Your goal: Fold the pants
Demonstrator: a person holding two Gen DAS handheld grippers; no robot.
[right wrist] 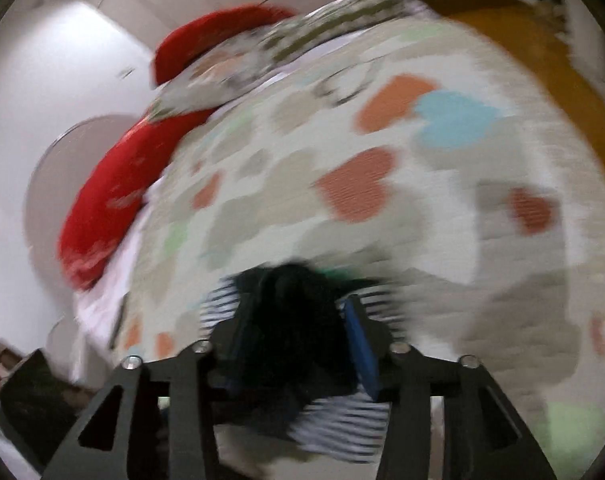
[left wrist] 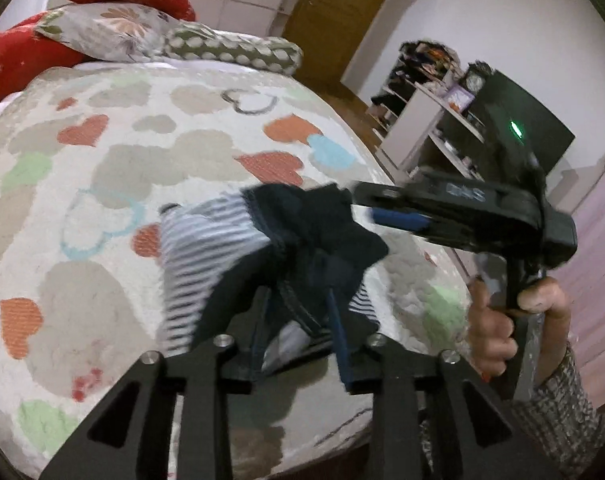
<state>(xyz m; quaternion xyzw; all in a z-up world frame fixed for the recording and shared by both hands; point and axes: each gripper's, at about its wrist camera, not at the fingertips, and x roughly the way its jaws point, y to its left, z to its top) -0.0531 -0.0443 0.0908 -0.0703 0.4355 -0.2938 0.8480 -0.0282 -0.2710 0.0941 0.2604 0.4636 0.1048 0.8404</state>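
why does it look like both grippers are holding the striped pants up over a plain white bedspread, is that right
Not quite: the bedspread is not plain white, it is printed with coloured hearts, as the left wrist view shows. The rest holds: the left gripper and right gripper both grip the striped pants.

You worked over a bed [left wrist: 102, 184] covered with a cream bedspread [left wrist: 82, 240] printed in orange, grey, green and blue hearts. At its head lay two red pillows [left wrist: 18, 60], a grey floral pillow [left wrist: 102, 28] resting against them, and a dotted bolster [left wrist: 238, 50] just beside it. The striped pants [left wrist: 206, 248] lay bunched on the bedspread near the close edge, partly lifted. The right wrist view was blurred.
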